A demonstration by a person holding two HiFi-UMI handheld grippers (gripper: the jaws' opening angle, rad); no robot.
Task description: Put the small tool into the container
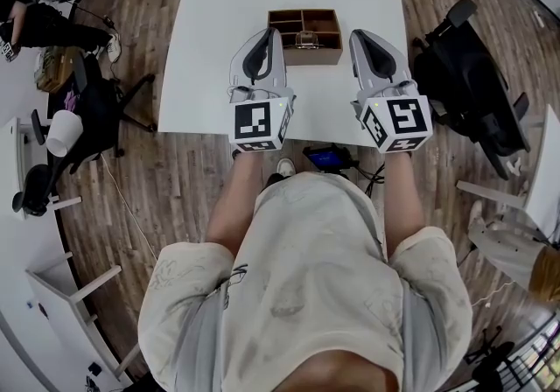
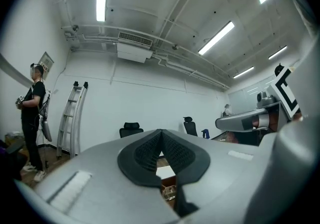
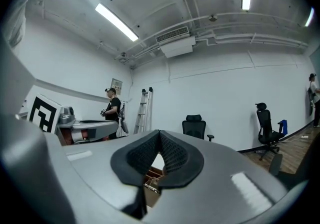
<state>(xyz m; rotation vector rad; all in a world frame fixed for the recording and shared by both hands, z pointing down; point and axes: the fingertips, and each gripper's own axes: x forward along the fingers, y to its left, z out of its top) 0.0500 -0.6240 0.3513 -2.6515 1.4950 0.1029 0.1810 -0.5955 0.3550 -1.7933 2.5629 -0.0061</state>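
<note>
Left gripper [image 1: 265,35] clenched, pads together, nothing between. Right gripper [image 1: 364,35] same. Wooden compartment container [image 1: 304,58] on white table [image 1: 201,75], at 3 o'clock from left tips and 9 o'clock from right tips, about equally near both. Small metal tool [image 1: 306,37] apparently already inside, front middle compartment. Long axis too small to tell.

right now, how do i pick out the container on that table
Find the white table in the middle of the wooden floor. In its far half sits the wooden container, the only brown thing on it, an open box split into four compartments.
</note>
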